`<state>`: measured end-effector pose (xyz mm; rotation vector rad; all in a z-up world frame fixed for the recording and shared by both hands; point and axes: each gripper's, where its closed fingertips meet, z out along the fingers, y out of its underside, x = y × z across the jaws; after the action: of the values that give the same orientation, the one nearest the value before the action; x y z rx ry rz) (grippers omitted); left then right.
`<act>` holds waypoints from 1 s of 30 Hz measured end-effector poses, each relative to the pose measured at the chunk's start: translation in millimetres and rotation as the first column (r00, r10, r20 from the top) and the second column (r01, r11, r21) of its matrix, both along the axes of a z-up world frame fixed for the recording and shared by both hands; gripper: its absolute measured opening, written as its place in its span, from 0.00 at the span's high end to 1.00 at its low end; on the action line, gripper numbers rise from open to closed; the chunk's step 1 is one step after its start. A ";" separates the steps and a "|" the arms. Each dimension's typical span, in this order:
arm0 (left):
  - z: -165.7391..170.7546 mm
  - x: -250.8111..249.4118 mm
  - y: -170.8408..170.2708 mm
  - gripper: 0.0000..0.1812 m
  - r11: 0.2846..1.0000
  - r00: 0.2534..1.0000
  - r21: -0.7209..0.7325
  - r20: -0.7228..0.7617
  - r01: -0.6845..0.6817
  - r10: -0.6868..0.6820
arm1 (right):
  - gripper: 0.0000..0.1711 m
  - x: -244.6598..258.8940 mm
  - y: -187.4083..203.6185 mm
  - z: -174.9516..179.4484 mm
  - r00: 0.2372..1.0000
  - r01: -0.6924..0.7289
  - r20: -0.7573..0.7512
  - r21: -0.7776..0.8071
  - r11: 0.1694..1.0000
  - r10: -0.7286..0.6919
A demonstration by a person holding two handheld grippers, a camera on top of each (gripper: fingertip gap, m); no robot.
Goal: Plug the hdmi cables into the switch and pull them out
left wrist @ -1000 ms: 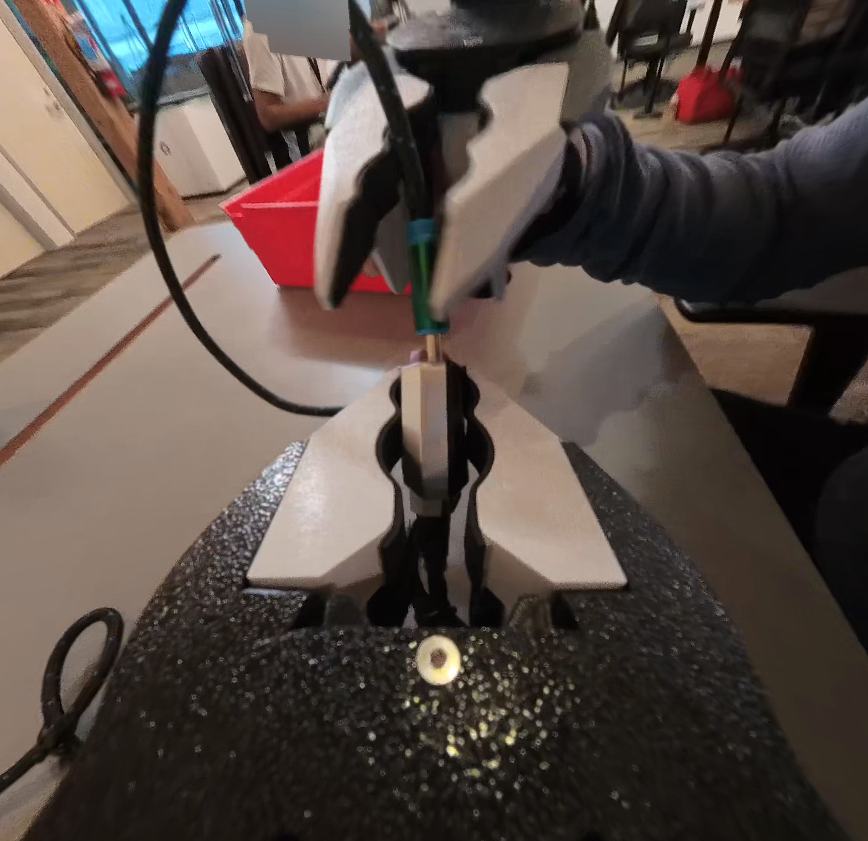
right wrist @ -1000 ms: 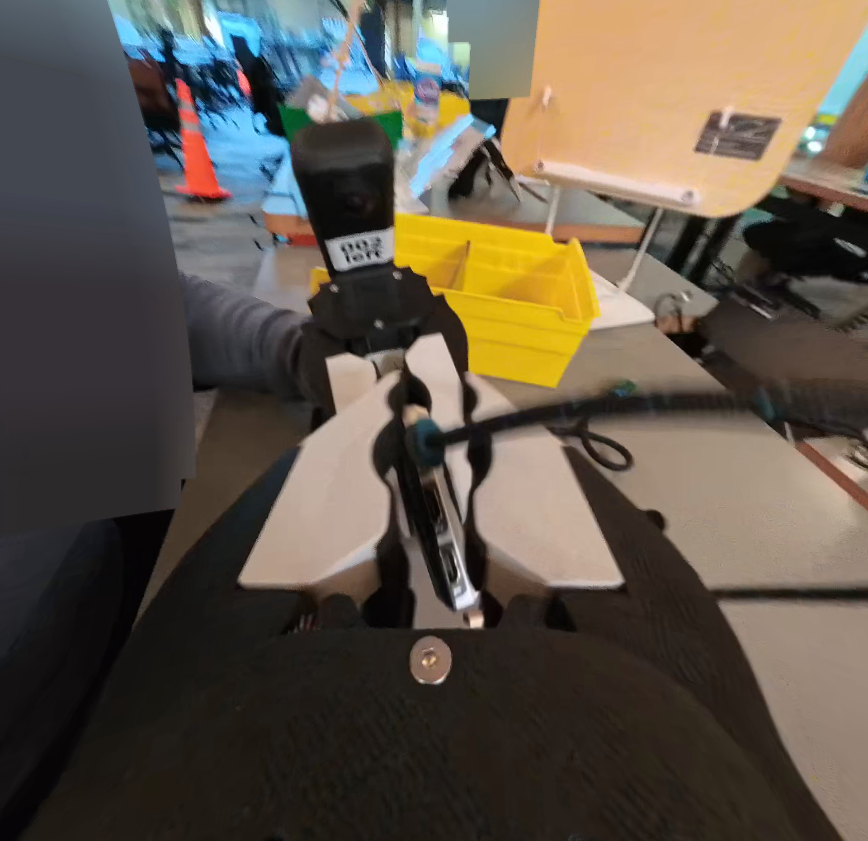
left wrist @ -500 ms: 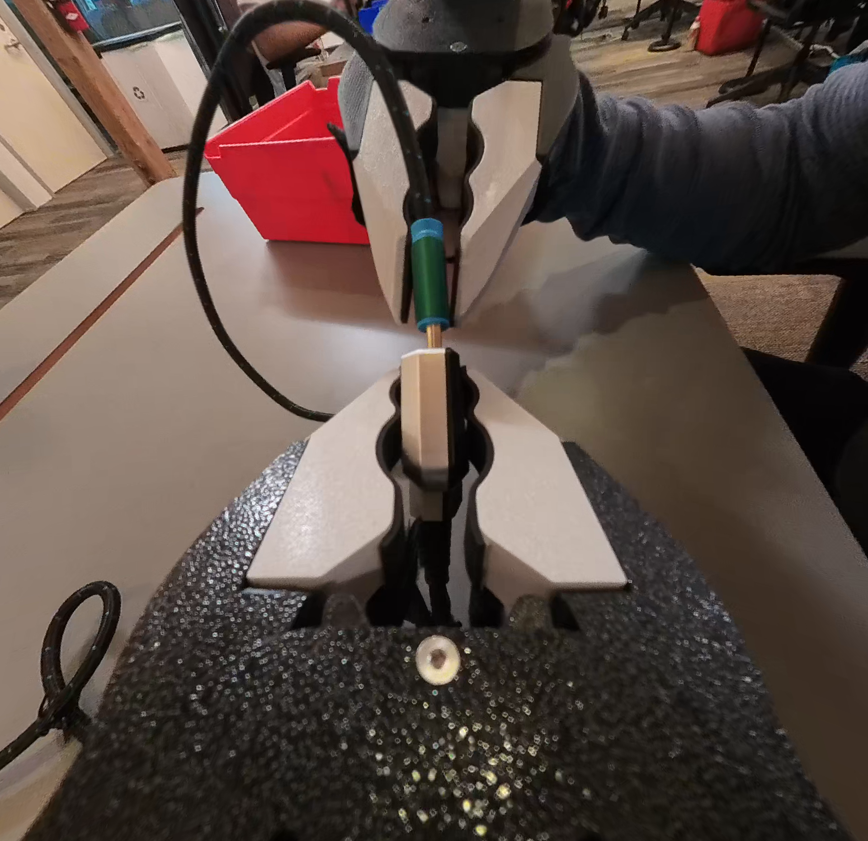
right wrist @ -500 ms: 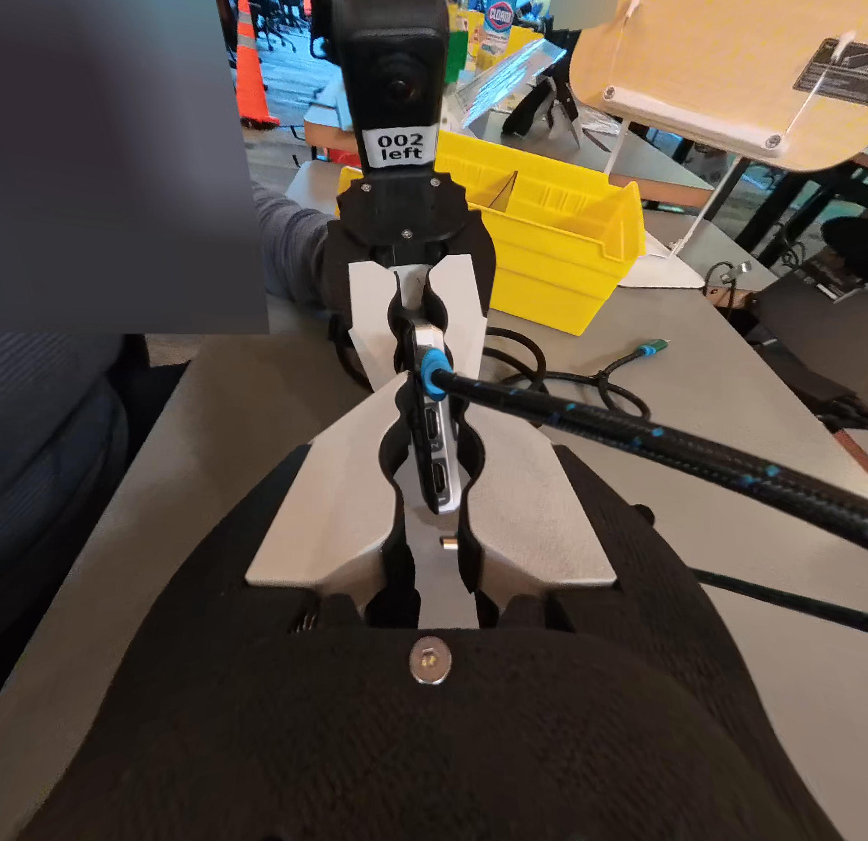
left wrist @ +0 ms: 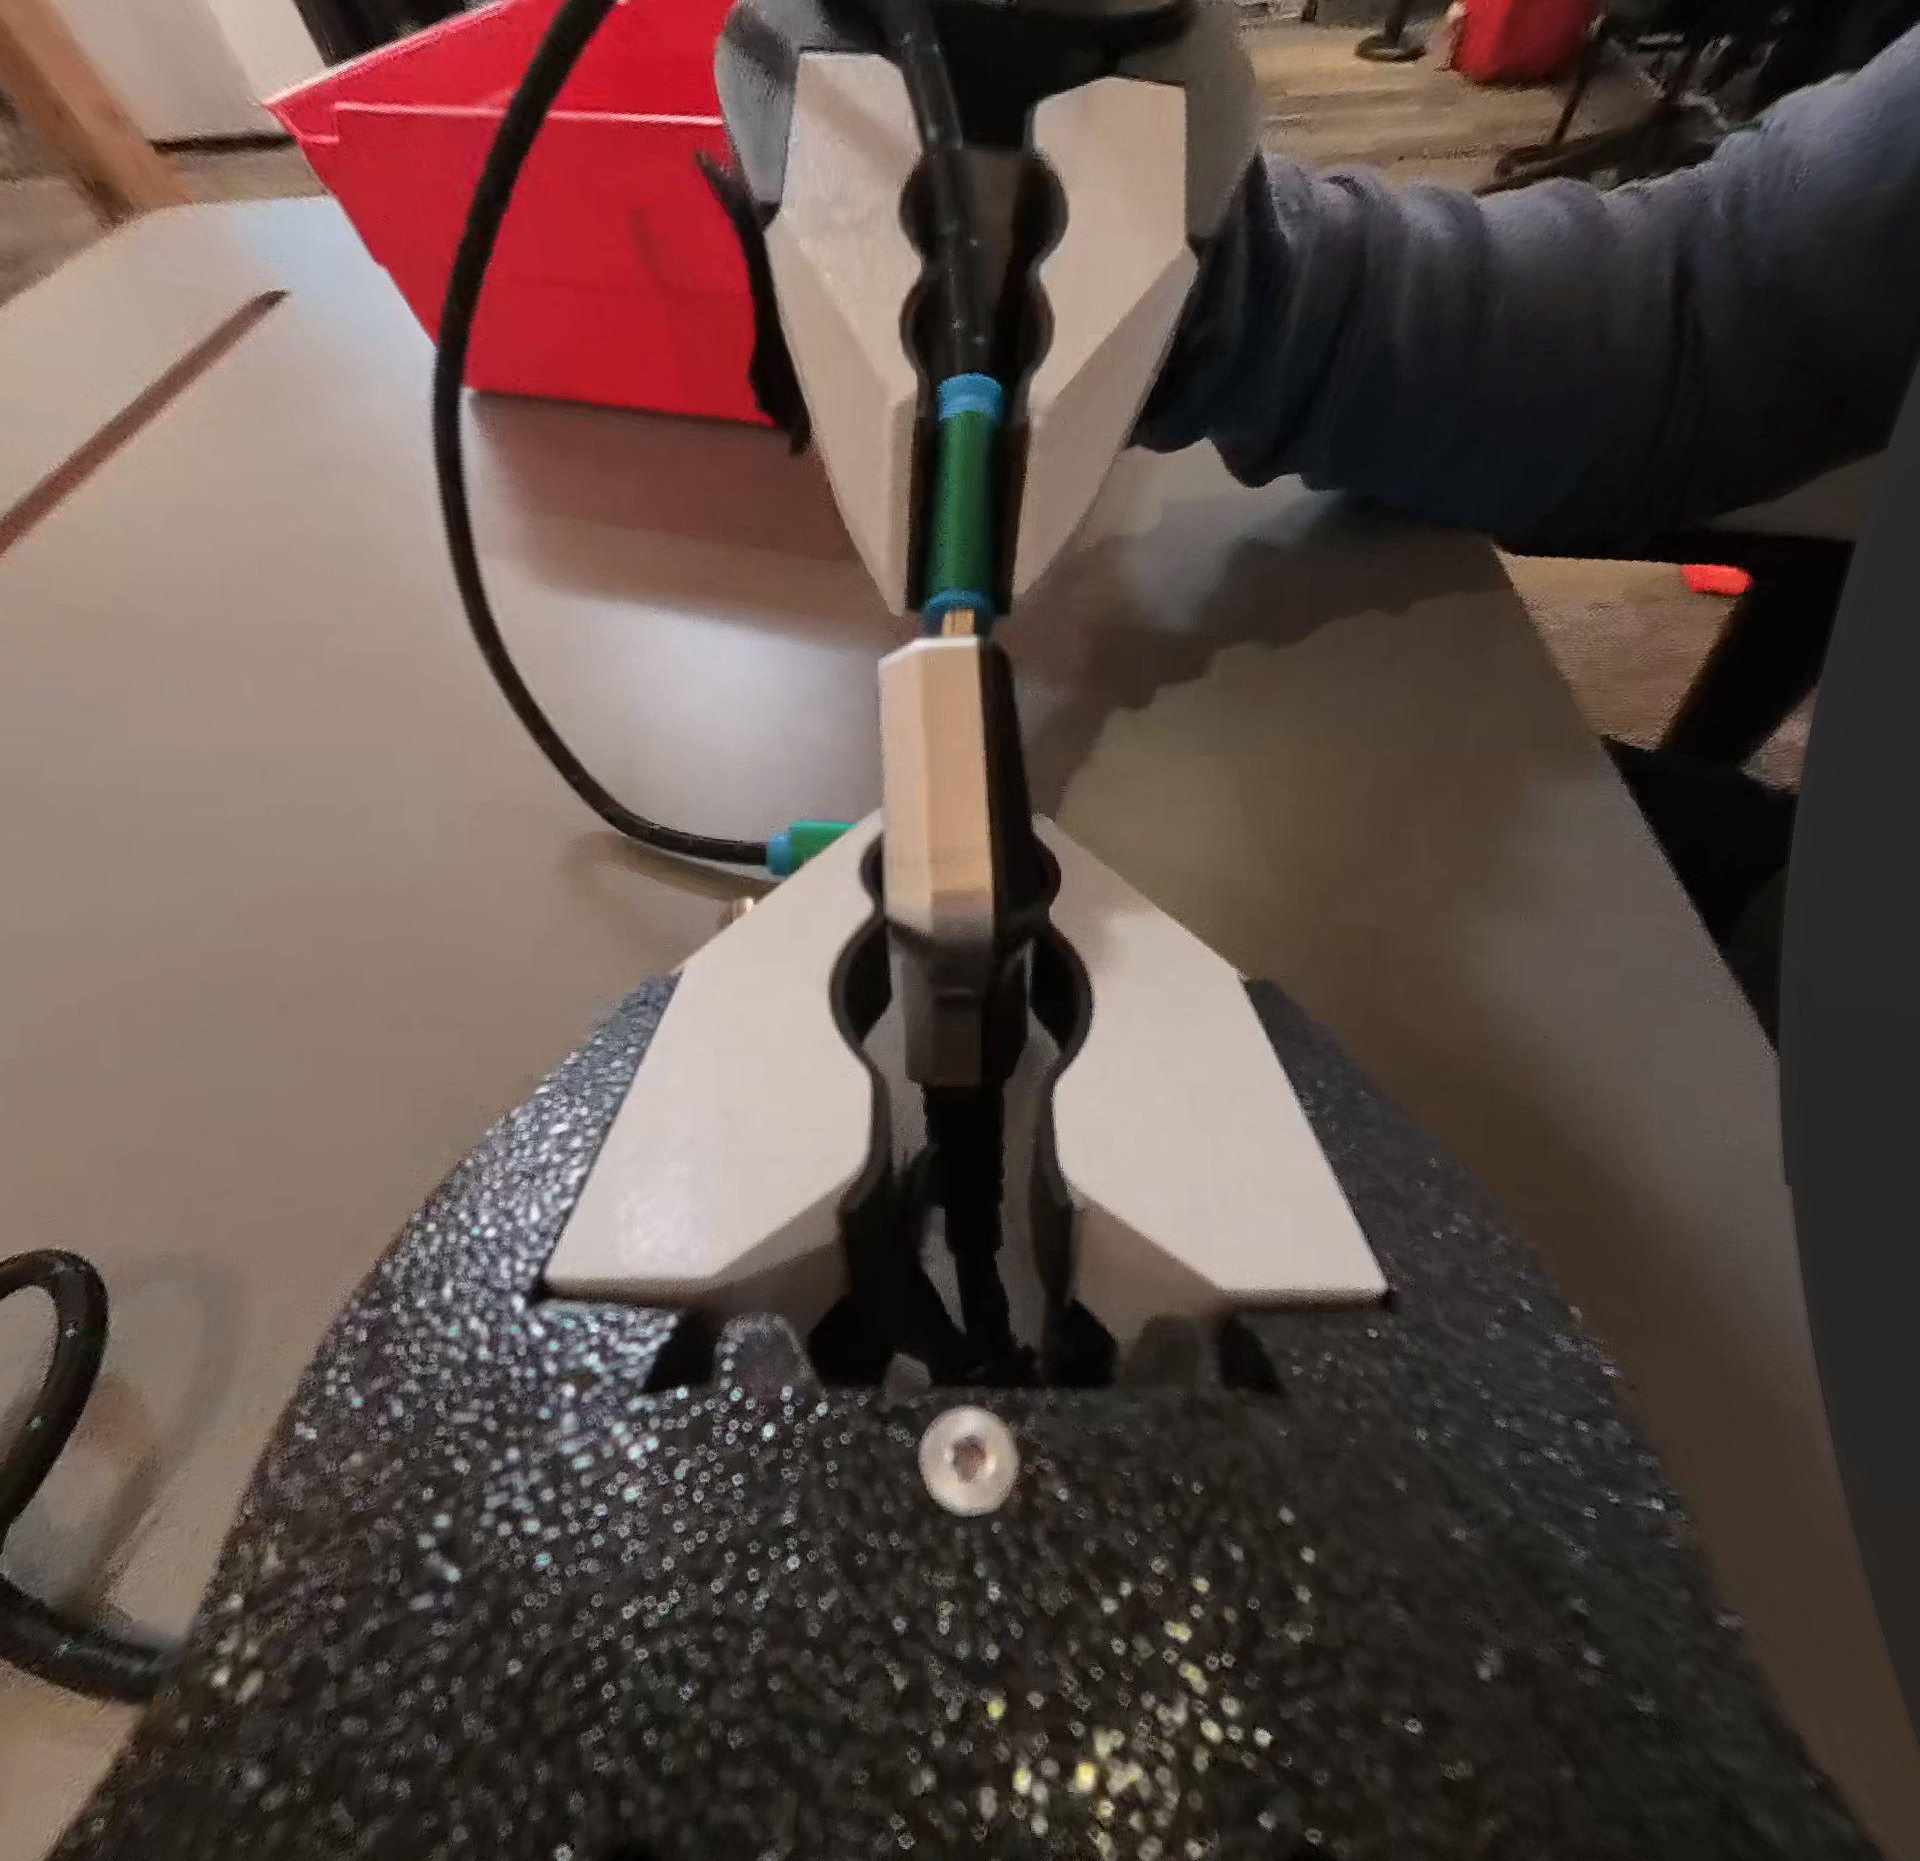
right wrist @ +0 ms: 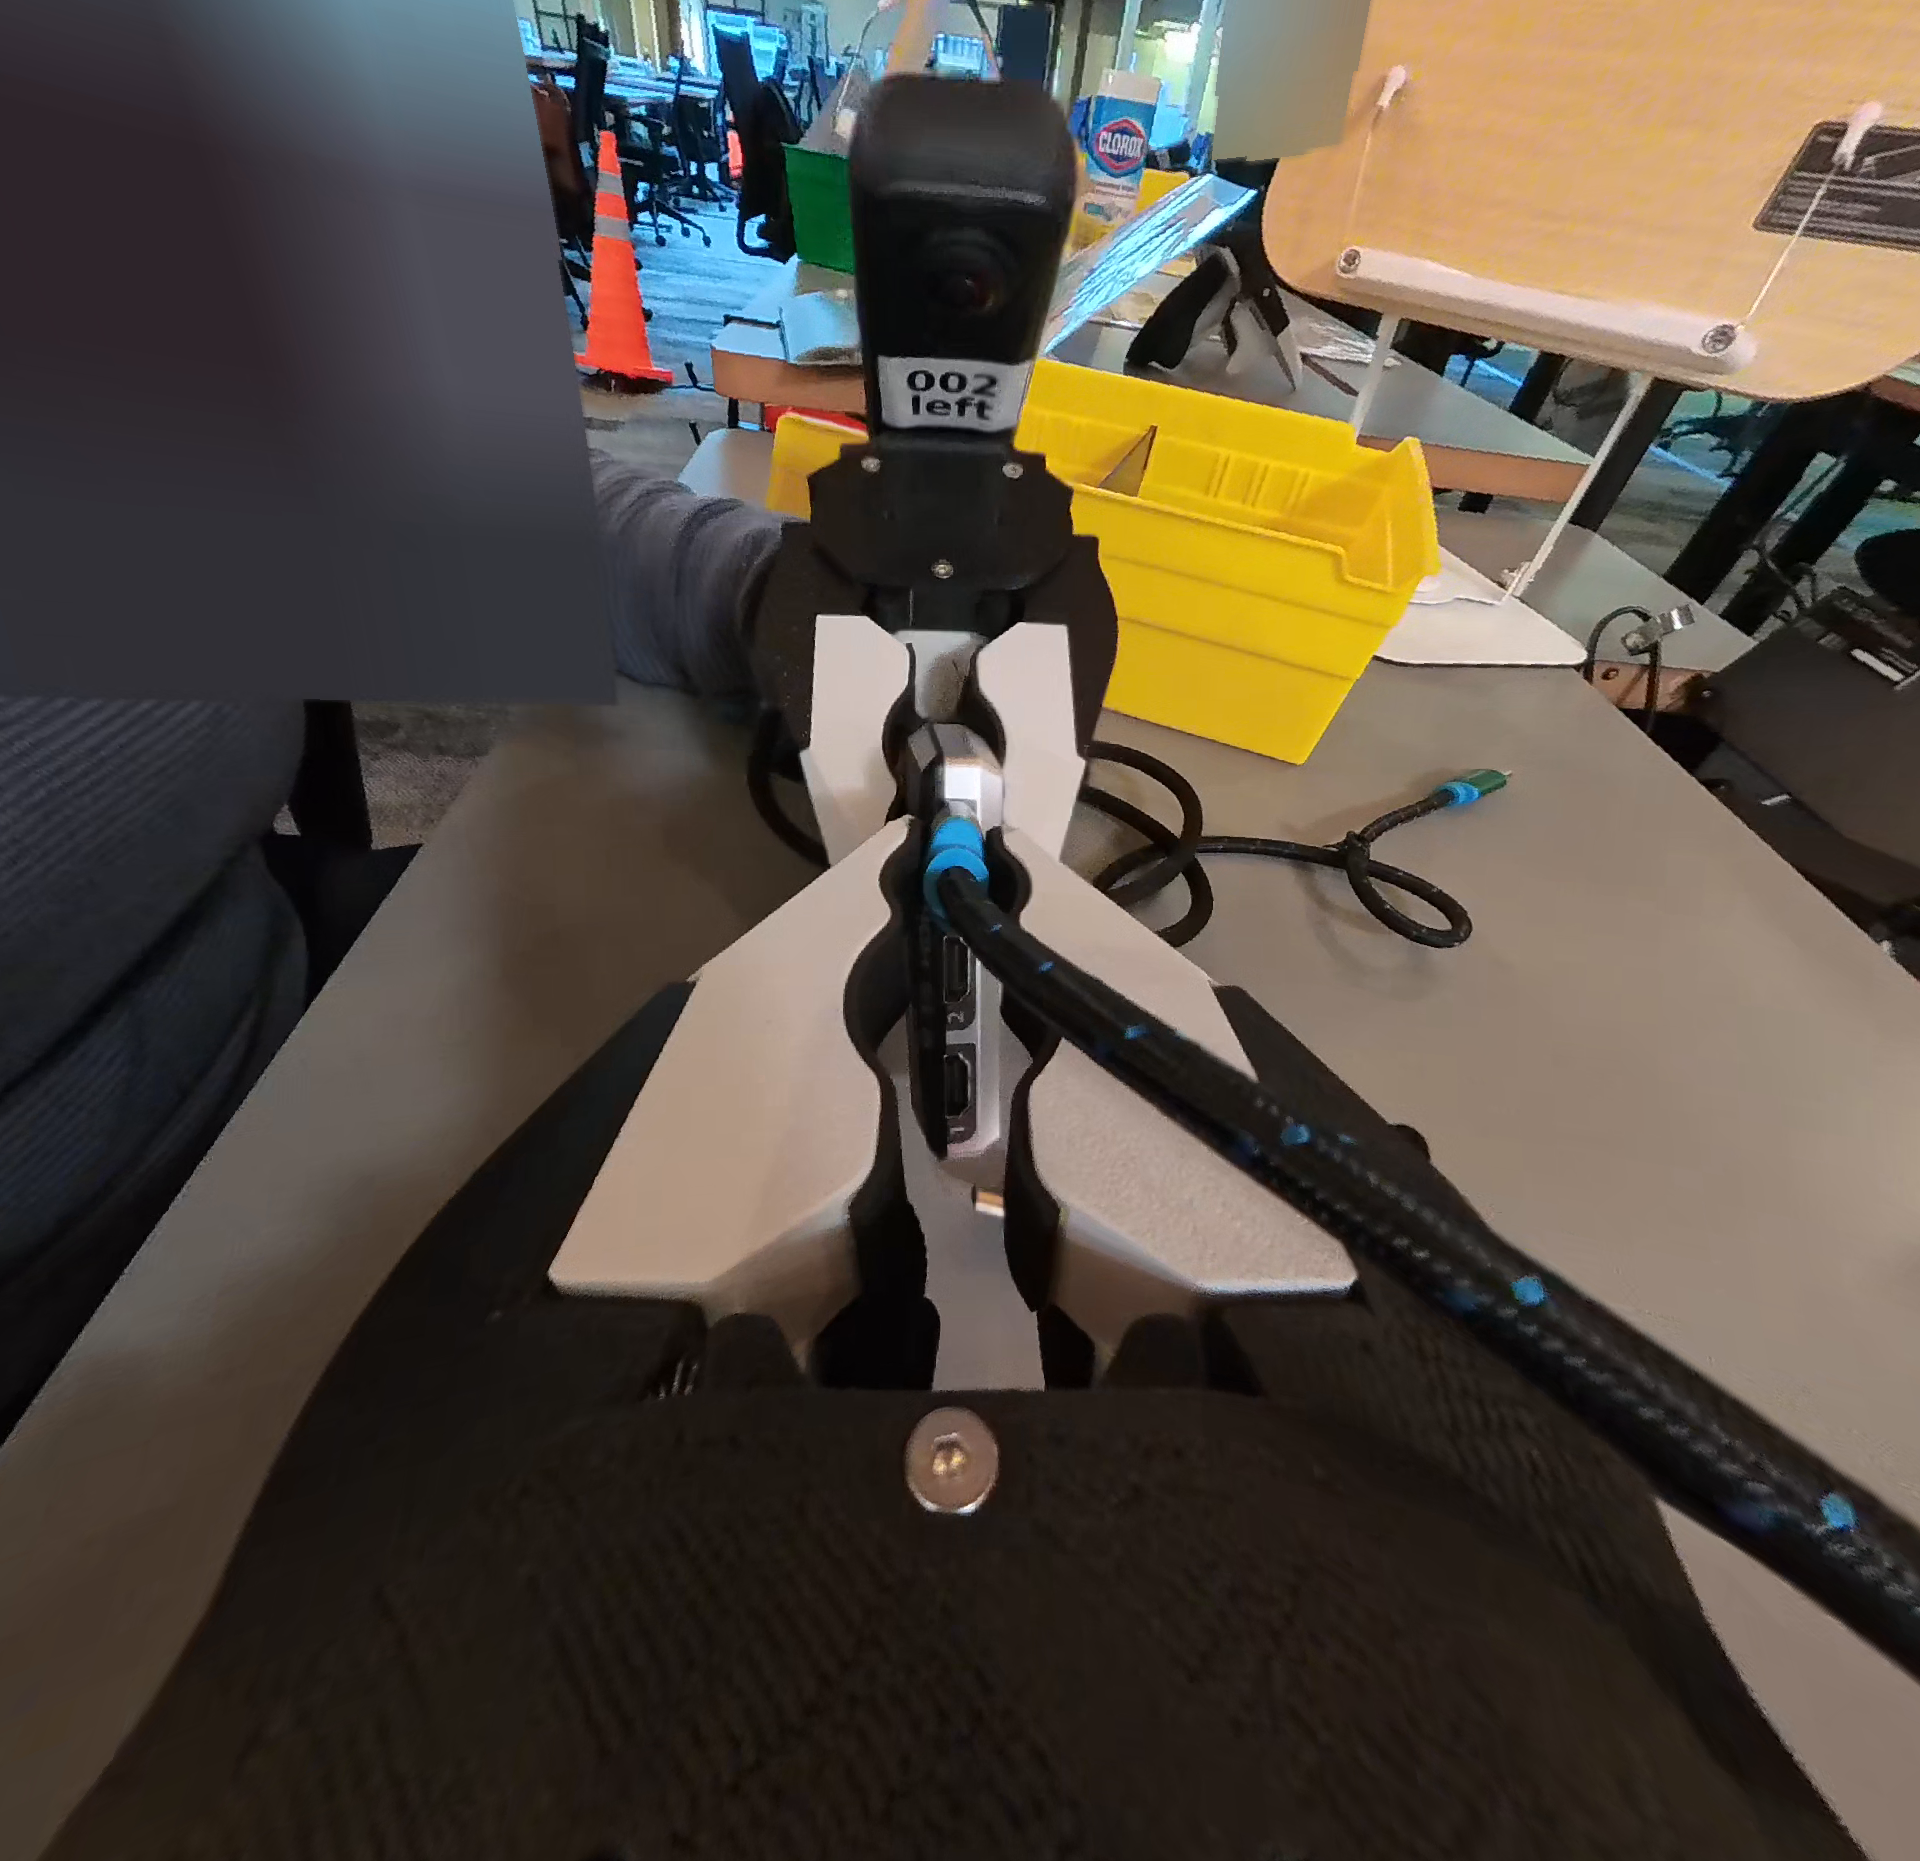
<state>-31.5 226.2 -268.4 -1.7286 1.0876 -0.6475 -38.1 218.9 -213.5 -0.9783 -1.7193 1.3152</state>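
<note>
Left gripper clamped on switch; right gripper clamped on plug, tip entering port. Seating, other cables, unplugging left.

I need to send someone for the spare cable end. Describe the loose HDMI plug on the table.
Start at the yellow bin on the grey table. To its right, a black braided cable ends in the loose plug, green with a blue collar. Unlike the plug clamped in a hand-held gripper, nothing holds it.

The green plug has moved closer into the switch.
</note>
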 end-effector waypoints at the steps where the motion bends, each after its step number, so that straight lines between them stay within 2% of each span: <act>1: -0.7 0.6 -0.7 0.90 1.000 1.000 0.014 -0.009 0.009 -0.009 | 0.95 0.7 -0.7 -0.4 1.000 -0.006 0.005 -0.001 1.000 0.006; 5: -4.1 1.9 -6.6 0.90 0.999 0.997 -0.028 -0.069 0.026 -0.028 | 0.94 2.2 -5.3 -2.9 0.999 -0.022 0.048 0.003 1.000 0.022; 9: -5.5 0.8 -7.7 0.90 1.000 0.984 0.008 -0.180 -0.013 0.014 | 0.94 3.2 -10.4 -3.9 0.995 -0.035 0.089 0.002 0.999 0.035; 16: -5.0 1.6 -6.2 0.90 0.999 0.983 0.008 -0.181 -0.034 0.034 | 0.94 -0.7 -12.2 -6.6 0.995 -0.028 0.099 0.015 0.999 0.026; 18: -1.9 -0.3 -4.0 0.90 0.999 0.988 0.002 -0.148 -0.038 0.038 | 0.94 -3.8 -9.9 -3.8 0.997 -0.009 0.075 0.020 1.000 0.007; 20: 7.4 -4.1 1.9 0.90 0.998 0.994 0.026 -0.089 -0.065 0.067 | 0.92 -9.9 -4.1 4.9 0.999 0.037 -0.026 0.040 0.999 -0.036; 22: 19.5 -15.8 12.9 0.90 0.987 0.989 0.067 -0.026 -0.143 0.145 | 0.78 -14.0 2.8 13.0 0.990 0.086 -0.113 0.044 0.995 -0.081; 23: 25.7 -25.0 19.7 0.90 0.976 0.980 0.092 0.008 -0.197 0.197 | 0.76 -14.0 6.3 15.4 0.985 0.107 -0.139 0.047 0.993 -0.099; 26: 47.2 -56.4 38.2 0.90 0.915 0.923 0.147 0.151 -0.376 0.355 | 0.76 -13.0 24.1 20.0 0.953 0.220 -0.235 0.103 0.970 -0.191; 30: 62.6 -76.8 43.5 0.89 0.864 0.866 0.184 0.288 -0.469 0.408 | 0.80 -12.2 52.9 19.4 0.884 0.401 -0.313 0.122 0.908 -0.349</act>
<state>-108.4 269.7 -205.8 -1.5569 0.5428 -0.3937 -50.3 271.8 -194.2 -0.9099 -1.3211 0.9688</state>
